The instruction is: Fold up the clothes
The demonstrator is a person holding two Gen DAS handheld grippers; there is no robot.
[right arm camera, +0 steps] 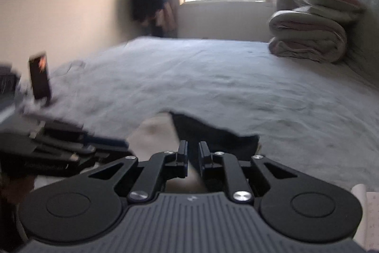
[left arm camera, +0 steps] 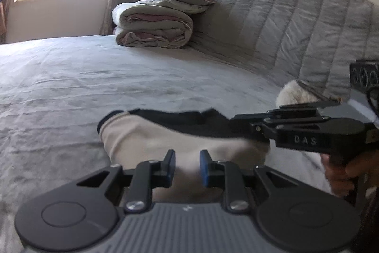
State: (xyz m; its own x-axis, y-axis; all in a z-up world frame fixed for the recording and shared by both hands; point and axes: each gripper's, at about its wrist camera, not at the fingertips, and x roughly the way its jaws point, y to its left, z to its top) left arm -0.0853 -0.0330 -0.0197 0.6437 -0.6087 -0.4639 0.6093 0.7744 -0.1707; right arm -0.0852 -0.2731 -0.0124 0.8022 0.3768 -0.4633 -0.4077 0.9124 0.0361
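Note:
A beige garment (left arm camera: 146,139) with a black band (left arm camera: 189,120) lies bunched on the grey bed sheet (left arm camera: 71,87), close in front of both grippers. Beige cloth fills the narrow gap of my left gripper (left arm camera: 187,165), whose blue pads close on it. From the right, my right gripper (left arm camera: 234,120) reaches over the black band, a hand (left arm camera: 341,172) on its grip. In the right wrist view the right gripper (right arm camera: 193,151) stands slightly open just behind the black cloth (right arm camera: 213,132), with no cloth pinched. My left gripper (right arm camera: 118,142) is a blur at the left over the beige cloth (right arm camera: 151,132).
A folded duvet with pillows on top (left arm camera: 154,23) sits at the far end against the padded headboard (left arm camera: 284,23). A white fluffy item (left arm camera: 293,94) lies by the headboard. A dark upright object (right arm camera: 40,78) stands at the bed's left edge. Papers (right arm camera: 369,217) lie at the near right.

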